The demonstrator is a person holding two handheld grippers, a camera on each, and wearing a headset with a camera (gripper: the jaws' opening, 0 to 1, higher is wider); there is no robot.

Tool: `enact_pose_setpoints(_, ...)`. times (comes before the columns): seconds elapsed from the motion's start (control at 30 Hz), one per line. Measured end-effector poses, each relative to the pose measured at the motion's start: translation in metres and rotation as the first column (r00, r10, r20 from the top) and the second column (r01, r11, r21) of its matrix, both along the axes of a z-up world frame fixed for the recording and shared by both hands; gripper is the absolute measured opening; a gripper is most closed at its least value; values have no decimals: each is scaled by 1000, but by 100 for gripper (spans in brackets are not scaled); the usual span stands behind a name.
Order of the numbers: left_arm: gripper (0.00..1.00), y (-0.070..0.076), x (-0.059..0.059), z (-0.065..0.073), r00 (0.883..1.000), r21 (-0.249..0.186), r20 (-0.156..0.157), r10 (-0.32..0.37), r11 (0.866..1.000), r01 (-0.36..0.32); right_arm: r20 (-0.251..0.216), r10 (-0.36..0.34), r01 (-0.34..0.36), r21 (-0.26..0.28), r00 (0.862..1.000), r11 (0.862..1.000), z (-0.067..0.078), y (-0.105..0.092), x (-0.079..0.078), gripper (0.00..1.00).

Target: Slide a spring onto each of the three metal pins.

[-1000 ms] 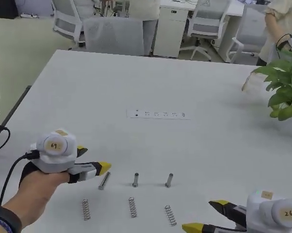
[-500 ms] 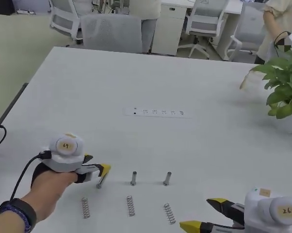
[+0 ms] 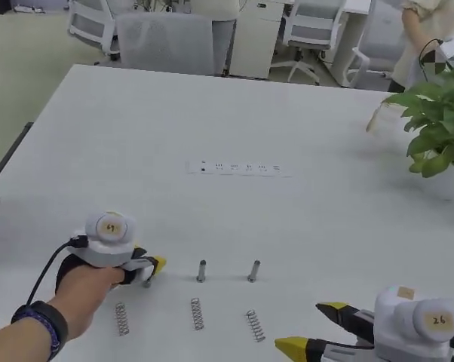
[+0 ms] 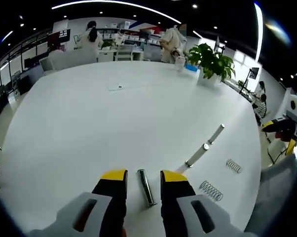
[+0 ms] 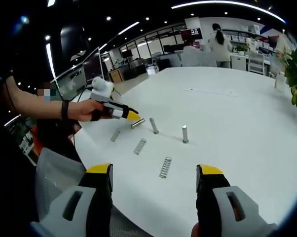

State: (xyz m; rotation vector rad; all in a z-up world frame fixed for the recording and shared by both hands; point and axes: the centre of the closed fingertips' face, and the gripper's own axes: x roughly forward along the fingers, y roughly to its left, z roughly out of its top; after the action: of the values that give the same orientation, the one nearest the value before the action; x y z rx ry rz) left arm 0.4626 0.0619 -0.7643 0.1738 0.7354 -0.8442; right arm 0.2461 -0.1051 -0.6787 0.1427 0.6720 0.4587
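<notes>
Left gripper [image 4: 144, 176]: the jaws stood partly apart, one on each side of the left pin [image 4: 146, 187]. A strip of desk [image 3: 212, 113] showed on each side of the pin, and neither jaw touched it. That pin lay on its side on the desk, its length running along the line of the jaws. A hand [image 3: 84, 283] held this gripper low at the near left part of the desk.

The middle pin [image 3: 201, 271] and the right pin [image 3: 253, 271] stood upright in one line, apart from each other, to the right of the left gripper.

Three springs lay flat in a row, nearer the person than the pins: the left spring [image 3: 121, 318], the middle spring [image 3: 197, 314] and the right spring [image 3: 254, 325]. Each lay near its own pin. None touched a pin, and no pin carried a spring.

Right gripper [image 5: 154, 170]: the jaws were spread wide and held nothing. It was at the near right of the desk, clear of the pins, with the right spring the closest item.

A power strip [image 3: 238, 167] was at mid-desk. A potted plant [image 3: 434, 124] stood at the far right.
</notes>
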Motion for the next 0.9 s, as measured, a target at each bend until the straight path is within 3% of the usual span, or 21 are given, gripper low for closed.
enact_pose_setpoints(0.3, 13, -1, 6, -11, 1000, 29, -14, 4, 1000, -3, -2, -5, 5, -1, 1000, 1000, 0, -2, 0, 67)
enact_pose_setpoints(0.57, 9, -1, 6, -24, 998, 45, -53, 23, 999, -21, -7, -2, 2, -2, 1000, 1000, -1, -1, 0, 67)
enact_pose_setpoints(0.9, 2, -6, 8, -26, 1000, 94, -5, -5, 996, 5, -6, 0, 0, -3, 1000, 1000, 0, -2, 2, 66)
